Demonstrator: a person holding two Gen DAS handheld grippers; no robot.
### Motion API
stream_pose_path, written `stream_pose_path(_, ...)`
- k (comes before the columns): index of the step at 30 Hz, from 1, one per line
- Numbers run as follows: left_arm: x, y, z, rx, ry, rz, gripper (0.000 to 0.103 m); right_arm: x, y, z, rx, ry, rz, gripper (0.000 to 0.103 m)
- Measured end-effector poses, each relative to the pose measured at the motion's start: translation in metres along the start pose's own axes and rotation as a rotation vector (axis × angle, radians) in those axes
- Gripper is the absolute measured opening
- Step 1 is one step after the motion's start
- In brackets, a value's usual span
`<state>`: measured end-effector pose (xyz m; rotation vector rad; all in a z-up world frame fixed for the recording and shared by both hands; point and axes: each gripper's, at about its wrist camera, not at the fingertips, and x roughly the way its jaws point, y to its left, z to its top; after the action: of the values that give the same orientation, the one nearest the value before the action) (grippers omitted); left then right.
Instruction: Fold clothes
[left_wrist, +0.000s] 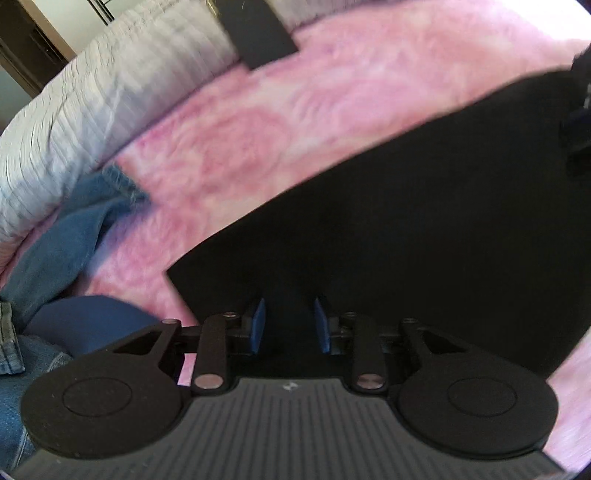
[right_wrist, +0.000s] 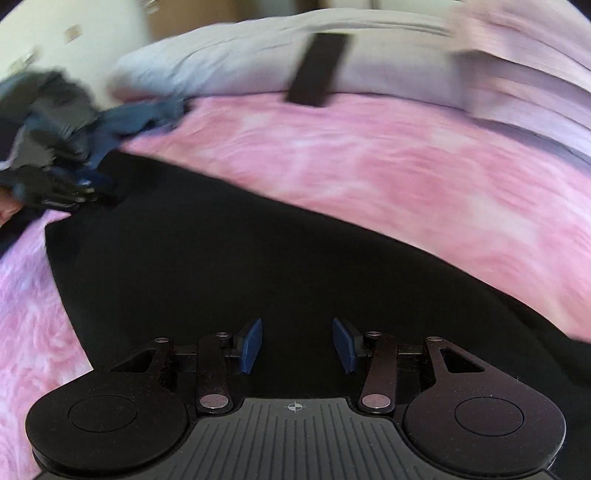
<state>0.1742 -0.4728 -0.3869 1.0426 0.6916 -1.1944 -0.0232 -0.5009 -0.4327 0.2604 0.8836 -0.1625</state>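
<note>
Low in the left wrist frame, the left gripper (left_wrist: 289, 325) holds its fingers narrowly apart, empty, above the black garment (left_wrist: 406, 221). The right gripper (right_wrist: 297, 345) stands wider, also empty, over the same cloth (right_wrist: 221, 277) spread across the pink blanket (right_wrist: 406, 166). Jeans (left_wrist: 55, 240) lie at left.

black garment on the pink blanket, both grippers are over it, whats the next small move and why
Probably lower both grippers onto the near edge of the black garment and pinch it. The left gripper and right gripper both stand open with nothing visibly pinched, and the cloth lies spread flat across the pink blanket, so a fold likely has to start with a grip. The frames are blurred.
</note>
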Motion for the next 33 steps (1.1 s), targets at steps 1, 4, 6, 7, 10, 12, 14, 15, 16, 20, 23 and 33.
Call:
stream_pose_path(1,0.000,0.007,-0.003,-0.018,-0.016,-0.021,0.028,0.004,0.000,0.002,-0.005,0.000,-0.015,0.046)
stream_pose_path(4,-0.002,0.020,-0.010,-0.016,-0.041,-0.033,0.027,-0.001,-0.023,0.001,0.056,0.001,-0.153,0.046)
stream_pose_path(6,-0.004,0.029,-0.015,-0.030,-0.032,-0.012,0.027,-0.010,-0.035,-0.005,0.108,0.037,-0.260,0.046)
stream_pose_path(7,-0.005,0.034,-0.018,-0.039,-0.024,0.002,0.028,-0.016,-0.041,-0.008,0.133,0.058,-0.314,0.046)
stream_pose_path(10,-0.021,0.039,-0.028,-0.041,-0.020,0.025,0.027,-0.033,-0.045,-0.013,0.189,0.113,-0.436,0.046)
stream_pose_path(12,-0.039,0.035,-0.038,-0.037,-0.048,0.006,0.026,-0.044,-0.025,-0.012,0.197,0.093,-0.410,0.046)
stream_pose_path(14,-0.051,0.022,-0.051,-0.016,-0.045,-0.043,0.028,-0.048,0.007,-0.015,0.148,0.063,-0.336,0.046)
stream_pose_path(15,-0.050,0.014,-0.058,0.005,-0.017,-0.062,0.029,-0.047,0.021,-0.017,0.126,0.059,-0.301,0.046)
stream_pose_path(16,-0.048,0.006,-0.066,0.027,0.014,-0.071,0.029,-0.039,0.032,-0.021,0.112,0.078,-0.271,0.046)
stream_pose_path(20,-0.050,-0.007,-0.084,0.055,0.059,-0.029,0.030,-0.019,0.055,-0.034,0.126,0.120,-0.237,0.046)
stream_pose_path(23,-0.067,-0.020,-0.084,0.105,0.053,0.025,0.030,-0.038,0.049,-0.041,0.208,0.088,-0.223,0.046)
stream_pose_path(33,-0.101,-0.128,-0.044,0.384,-0.058,-0.056,0.037,-0.206,-0.013,-0.155,0.746,-0.088,-0.526,0.049)
